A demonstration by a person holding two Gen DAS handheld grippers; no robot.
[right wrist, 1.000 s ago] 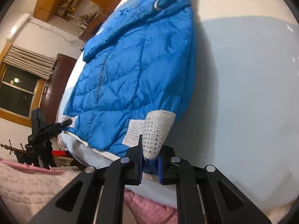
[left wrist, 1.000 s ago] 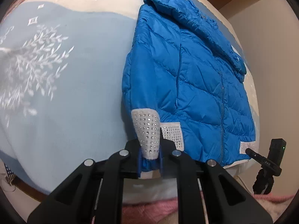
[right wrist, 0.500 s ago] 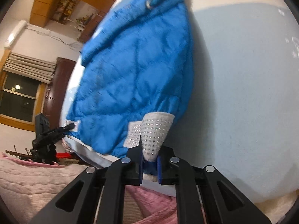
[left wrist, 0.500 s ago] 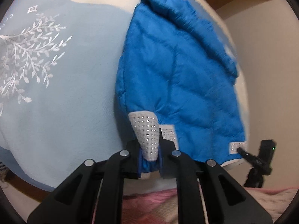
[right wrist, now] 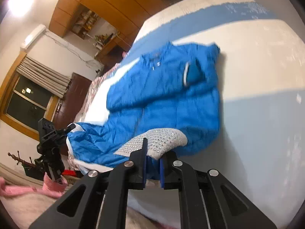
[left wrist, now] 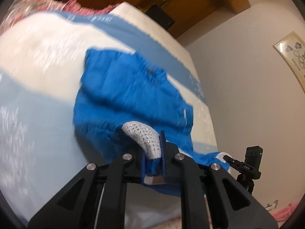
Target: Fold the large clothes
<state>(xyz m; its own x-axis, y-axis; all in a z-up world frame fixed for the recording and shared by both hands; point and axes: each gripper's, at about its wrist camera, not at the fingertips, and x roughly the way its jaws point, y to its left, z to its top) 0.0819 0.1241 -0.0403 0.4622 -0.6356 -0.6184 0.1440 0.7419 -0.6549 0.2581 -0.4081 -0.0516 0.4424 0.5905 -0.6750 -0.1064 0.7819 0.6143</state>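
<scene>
On the bed point(left wrist: 28, 99), ahead of both sets of tongs, lay the one blue padded jacket point(left wrist: 122, 95), its long axis running straight away from them: hem nearest, collar at the far end. The left gripper point(left wrist: 153, 160) was clenched on a studded grey cuff point(left wrist: 144, 137) at the near hem, with blue cloth bunched between its jaws. The right gripper point(right wrist: 152, 164) was clamped the same way on the other studded cuff point(right wrist: 164, 139), the jacket point(right wrist: 171, 95) stretching off beyond it over the bed point(right wrist: 266, 114). Each held one near corner, so neither hand was closer to the collar than the other; both near corners looked raised off the sheet while the far half rested on it. My reading is that the coming move would carry the hem along that axis toward the collar, folding the jacket in half. Counted: one jacket, two cuffs, two grippers, one bed, and one small black camera on a stand point(left wrist: 249, 162) beside the bed's near corner.
</scene>
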